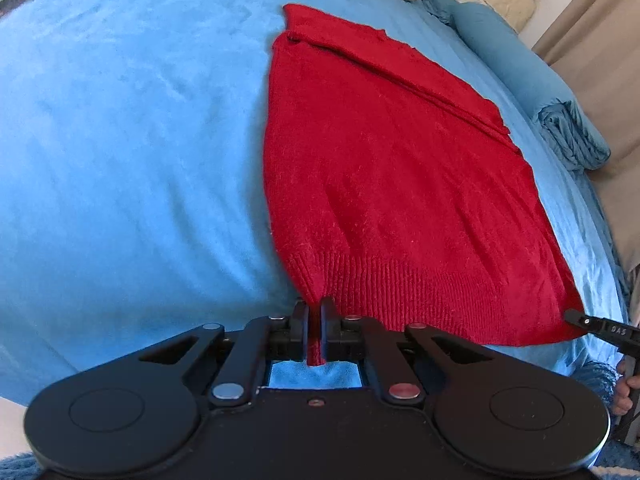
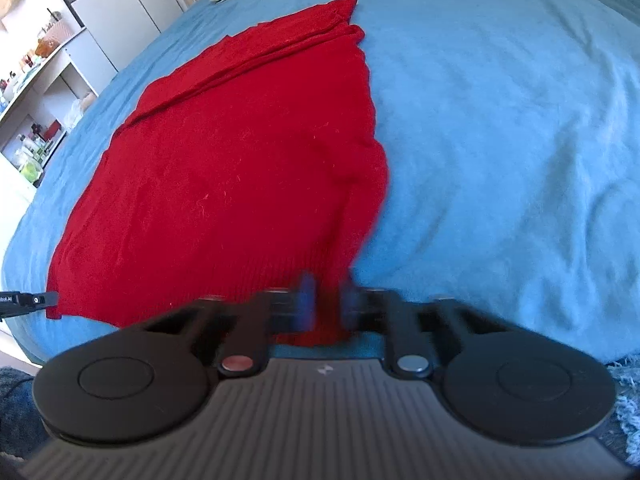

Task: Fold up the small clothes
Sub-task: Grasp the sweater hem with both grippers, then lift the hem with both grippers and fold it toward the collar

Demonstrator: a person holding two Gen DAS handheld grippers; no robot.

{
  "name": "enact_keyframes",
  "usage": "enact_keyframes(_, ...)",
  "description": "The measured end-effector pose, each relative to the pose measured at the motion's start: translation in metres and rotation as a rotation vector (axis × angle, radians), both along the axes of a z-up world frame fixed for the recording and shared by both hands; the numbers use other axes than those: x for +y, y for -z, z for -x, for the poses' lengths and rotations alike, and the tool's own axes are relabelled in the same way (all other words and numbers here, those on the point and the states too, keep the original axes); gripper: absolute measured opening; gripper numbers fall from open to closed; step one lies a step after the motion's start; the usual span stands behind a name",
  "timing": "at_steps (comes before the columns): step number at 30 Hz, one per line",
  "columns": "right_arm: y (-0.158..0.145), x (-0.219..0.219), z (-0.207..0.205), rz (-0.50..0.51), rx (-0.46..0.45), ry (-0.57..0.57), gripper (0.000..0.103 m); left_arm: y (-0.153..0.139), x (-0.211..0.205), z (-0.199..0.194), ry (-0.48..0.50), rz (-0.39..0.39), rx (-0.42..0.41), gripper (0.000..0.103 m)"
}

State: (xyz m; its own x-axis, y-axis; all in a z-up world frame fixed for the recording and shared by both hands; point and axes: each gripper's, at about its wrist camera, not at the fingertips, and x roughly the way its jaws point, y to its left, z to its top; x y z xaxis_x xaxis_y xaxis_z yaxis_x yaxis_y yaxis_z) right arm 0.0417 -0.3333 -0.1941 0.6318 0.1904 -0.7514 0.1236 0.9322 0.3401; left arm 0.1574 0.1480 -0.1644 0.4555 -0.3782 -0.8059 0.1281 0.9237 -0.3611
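Gripping one red sweater (image 1: 380,168) (ribbed hem): two grippers, left gripper (image 1: 315,320) and right gripper (image 2: 326,304).

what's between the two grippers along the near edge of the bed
The red sweater's ribbed hem, pinched at each corner by the left gripper and right gripper; the left wrist view shows it best.

1. In the left wrist view, the black finger of the right gripper (image 1: 600,326) at the right edge carries small white capitals; "DAS" can be made out, and whatever comes after is cut off by the edge of the picture.
2. In the right wrist view, the black finger of the left gripper (image 2: 28,301) at the left edge bears tiny white lettering ending in what looks like "AI"; the start is cut off.
3. The same view shows a small pale four-pointed mark (image 2: 322,370) on the ribbed grey body of the right gripper; it is a sign, not letters.
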Motion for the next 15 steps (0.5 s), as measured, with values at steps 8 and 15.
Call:
enact_keyframes(8, -0.036, -0.011, 0.005, -0.021, -0.104, 0.010, 0.021, -0.056, 0.004, 0.005, -0.001, 0.035, -0.126, 0.004)
enact_keyframes(15, -0.098, -0.027, -0.023, -0.117, -0.242, -0.002, 0.020, -0.117, -0.005, -0.040, -0.002, 0.104, -0.269, 0.004)
